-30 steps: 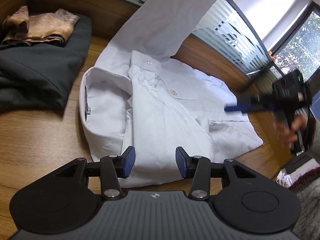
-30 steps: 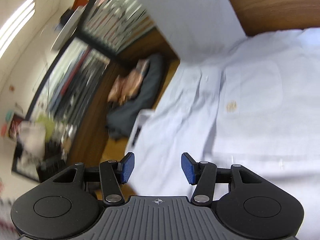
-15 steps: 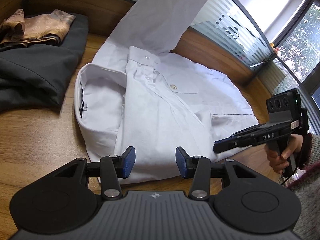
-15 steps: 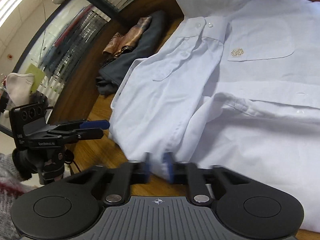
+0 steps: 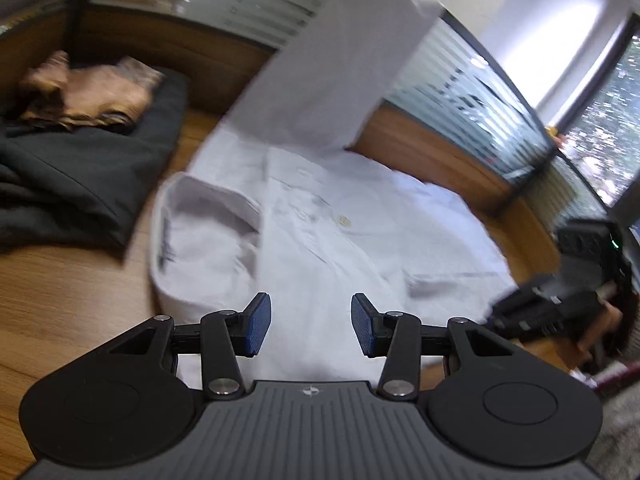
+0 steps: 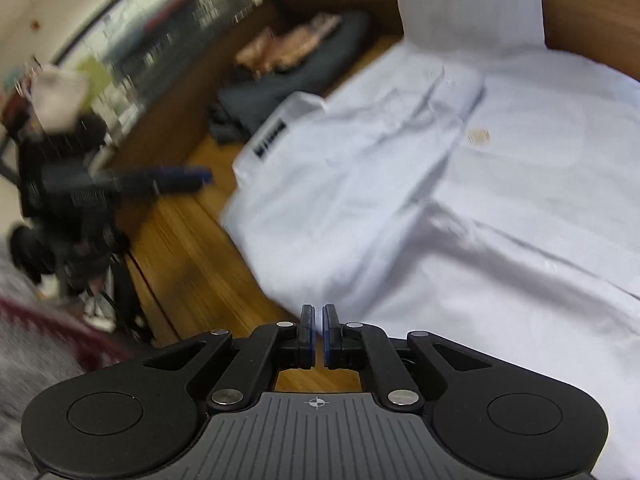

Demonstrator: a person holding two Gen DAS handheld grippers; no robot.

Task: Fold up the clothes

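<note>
A white shirt (image 5: 320, 240) lies button side up on the wooden table (image 5: 60, 300), with one sleeve (image 5: 340, 60) propped up against the back wall. My left gripper (image 5: 311, 325) is open just above the shirt's near hem, with nothing between its blue pads. In the right wrist view the shirt (image 6: 460, 208) fills the right side. My right gripper (image 6: 319, 332) is shut, its tips pinching the shirt's near edge. The right gripper (image 5: 536, 314) also shows at the shirt's right corner in the left wrist view. The left gripper (image 6: 172, 178) appears blurred, off the collar end.
A dark folded garment (image 5: 80, 184) with a tan cloth (image 5: 92, 92) on top lies left of the shirt, and shows again as a dark pile (image 6: 280, 92). A wooden ledge and striped glass panels (image 5: 480, 92) run behind the table. A person's hand (image 5: 600, 320) holds the right tool.
The right gripper went from open to shut as it came down to the shirt's near edge. The left gripper stayed open and shifted slightly; both views are now motion-blurred.
</note>
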